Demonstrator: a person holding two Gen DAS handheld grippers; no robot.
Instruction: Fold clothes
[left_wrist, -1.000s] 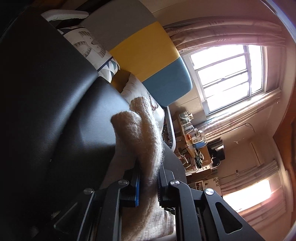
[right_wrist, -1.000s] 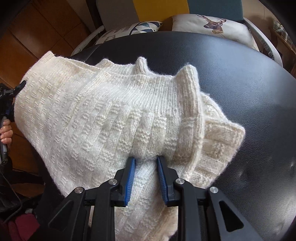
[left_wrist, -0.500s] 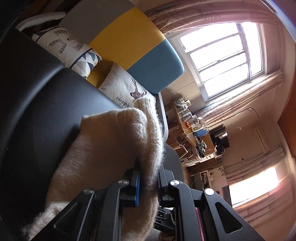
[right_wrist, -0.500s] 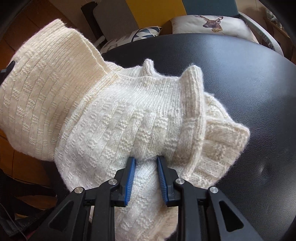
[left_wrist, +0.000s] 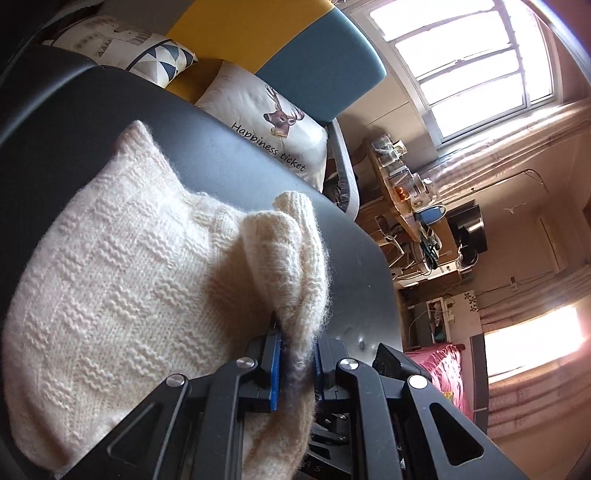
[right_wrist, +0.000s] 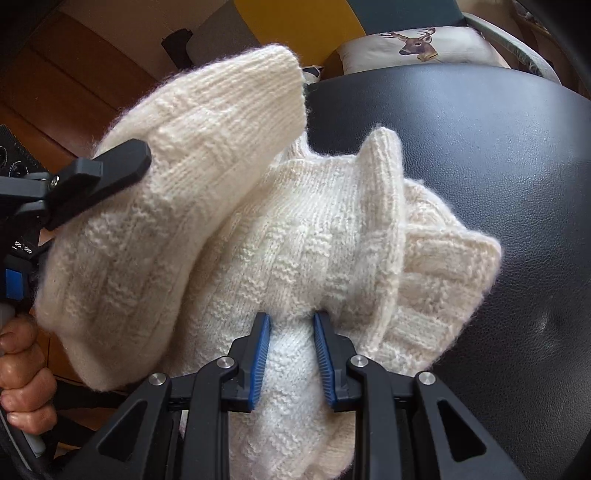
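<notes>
Knitwear, one item: cream sweater (right_wrist: 280, 236), chunky basket-weave knit with ribbed edges, lying bunched on a black padded surface (right_wrist: 498, 155), partly lifted off it.

Left gripper (left_wrist: 295, 354): jaws clamped on a ribbed edge of the sweater; the pinched fabric stands up in a fuzzy fold above the blue pads. In the right wrist view this gripper appears at the left, holding a thick flap raised over the rest of the garment, a person's hand (right_wrist: 22, 373) gripping the handle below.

Right gripper (right_wrist: 291, 354): jaws closed on a gathered wad of knit, pads pressing in from both sides, near edge of the garment.

Progress, as judged — early to middle. One fold is under way: the flap is carried above the body but not laid down. Fabric beneath is rumpled, ribbed edges standing upright, nothing flattened. Left to do, it seems: lay the flap, release, smooth, further folds.

Surroundings: deer-print cushion (left_wrist: 273, 118), colour-block sofa back (left_wrist: 321, 48), bright window (left_wrist: 472, 59).
</notes>
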